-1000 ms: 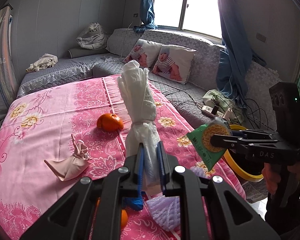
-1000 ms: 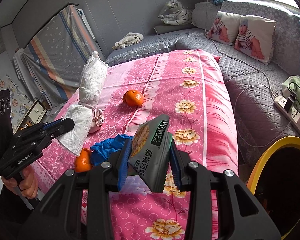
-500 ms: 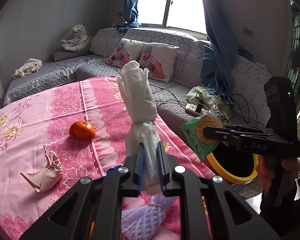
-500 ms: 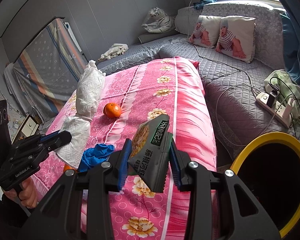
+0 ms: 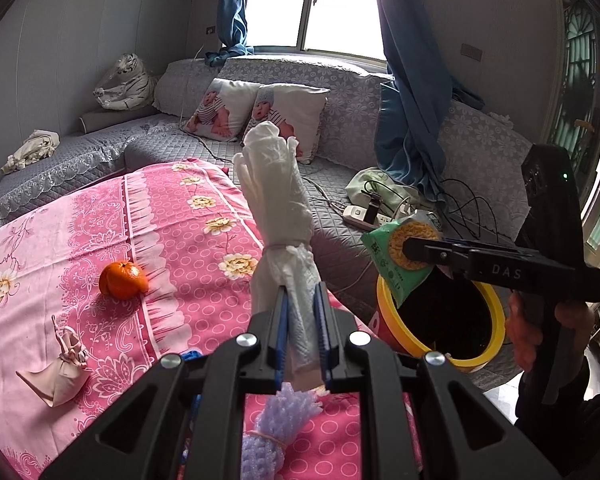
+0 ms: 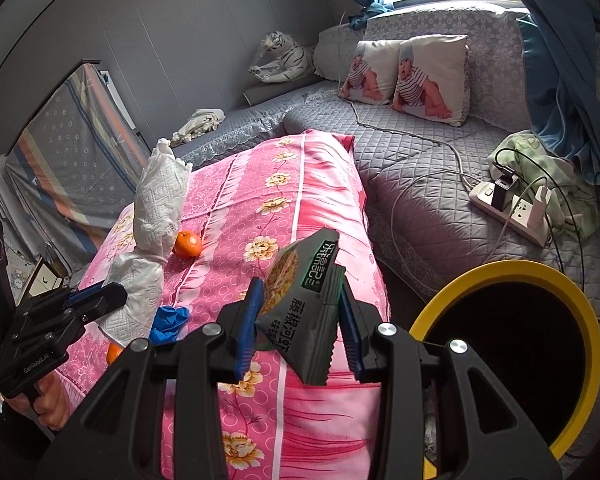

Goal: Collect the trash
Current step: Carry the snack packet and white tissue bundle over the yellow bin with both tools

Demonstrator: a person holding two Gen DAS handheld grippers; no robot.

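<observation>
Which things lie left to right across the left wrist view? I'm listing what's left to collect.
Pink cloth pouch → orange → tied white paper bundle → green snack packet → yellow bin.

A home living room is showing here: a grey quilted corner sofa [image 6: 420, 148] is wrapping around a pink floral-covered table [image 5: 80, 248], with baby-print cushions [image 5: 256, 114] sitting under a curtained window [image 5: 312, 4].

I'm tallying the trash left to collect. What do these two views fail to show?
- Bin contents: dark inside, both views.
- Second orange: mostly behind paper towel bundle, right view.
- Blue glove: almost entirely hidden behind left gripper, left view.
- Purple foam net: partly covered by fingers.
</observation>
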